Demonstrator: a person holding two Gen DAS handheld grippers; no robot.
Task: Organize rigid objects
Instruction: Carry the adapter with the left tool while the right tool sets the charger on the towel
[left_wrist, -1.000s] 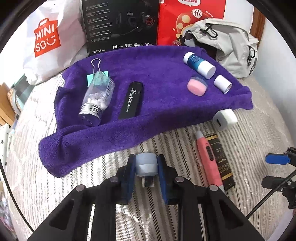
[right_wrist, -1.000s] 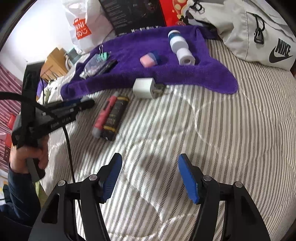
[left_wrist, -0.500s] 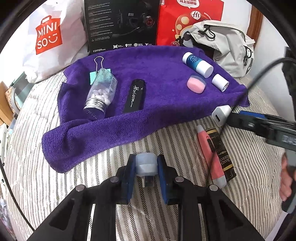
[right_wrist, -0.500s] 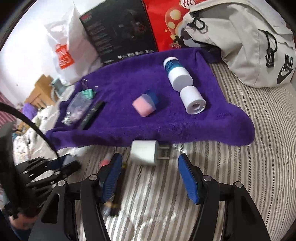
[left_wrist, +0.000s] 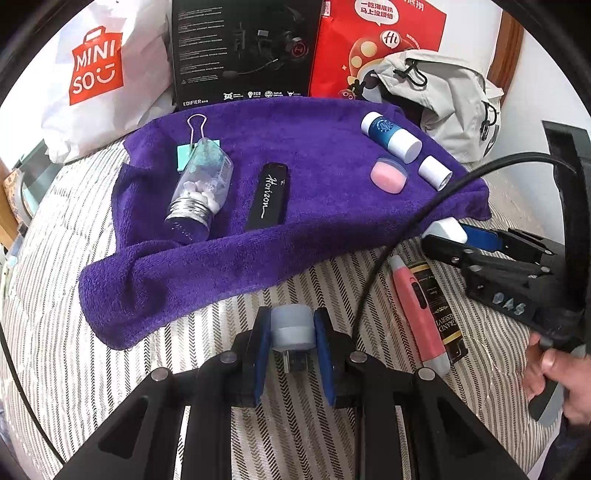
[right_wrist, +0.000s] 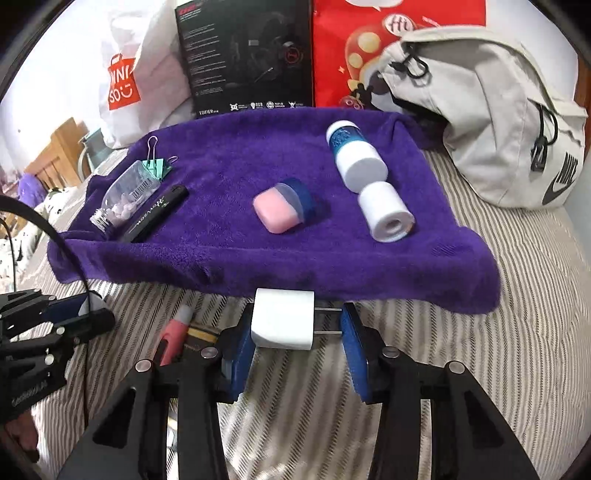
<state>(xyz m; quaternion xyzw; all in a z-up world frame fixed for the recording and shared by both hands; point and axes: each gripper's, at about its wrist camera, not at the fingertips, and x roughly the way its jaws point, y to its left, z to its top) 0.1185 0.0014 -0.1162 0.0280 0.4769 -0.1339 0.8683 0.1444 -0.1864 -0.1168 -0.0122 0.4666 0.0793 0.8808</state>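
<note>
Tongs on the left (left_wrist: 292, 328) pinch a small pale blue plastic cap w/ a dark plug end (left_wrist: 293, 328), prob. headed for the fuzzy purple towel (left_wrist: 317, 206) at 12 o'clock, where sorted bits lie. Right tongs (right_wrist: 297, 325) sit wide around a white square wall charger (right_wrist: 282, 319); can't tell if they grip yet. Charger lies on the striped bed cover (right_wrist: 517, 332), touching the towel edge. Grey backpack (right_wrist: 491, 122) at 2 o'clock.
</note>
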